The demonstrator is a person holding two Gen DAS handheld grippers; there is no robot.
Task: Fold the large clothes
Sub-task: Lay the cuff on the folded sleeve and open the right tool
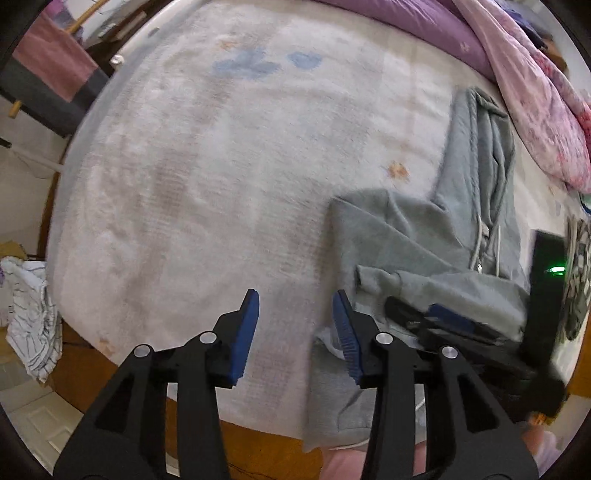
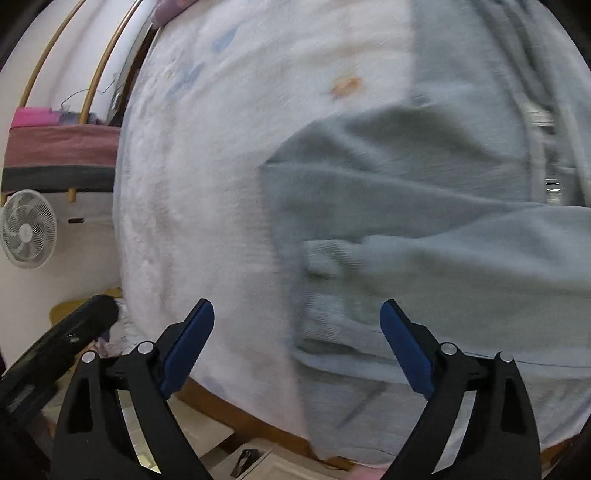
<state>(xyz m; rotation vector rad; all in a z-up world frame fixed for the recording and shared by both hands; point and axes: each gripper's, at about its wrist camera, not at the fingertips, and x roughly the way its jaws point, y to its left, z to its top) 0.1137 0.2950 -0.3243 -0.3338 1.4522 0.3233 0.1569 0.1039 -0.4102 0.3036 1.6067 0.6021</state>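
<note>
Two grippers hang over a bed, and neither has cloth between its pads. The left gripper points straight down with its blue pads parted over bare blanket; the grey hoodie begins just to the right of its right finger. The right gripper stands much wider, its pads spread above the hoodie's near edge where that edge meets the blanket, gripping nothing.

Only the left view shows the garment whole: it lies on the bed's right side, hood toward the far end, drawstrings trailing down its front, one sleeve folded across the body. That view also catches the right gripper from outside, low over the hoodie's near part, and behind it a pink quilt and purple bedding at the far edge. A striped white cloth lies off the bed on the left.

Only the right view shows the ribbed cuff of the folded sleeve close up, a white fan on the floor at left, and a rack with a pink and grey cloth draped over it. Both pictures are blurred.
</note>
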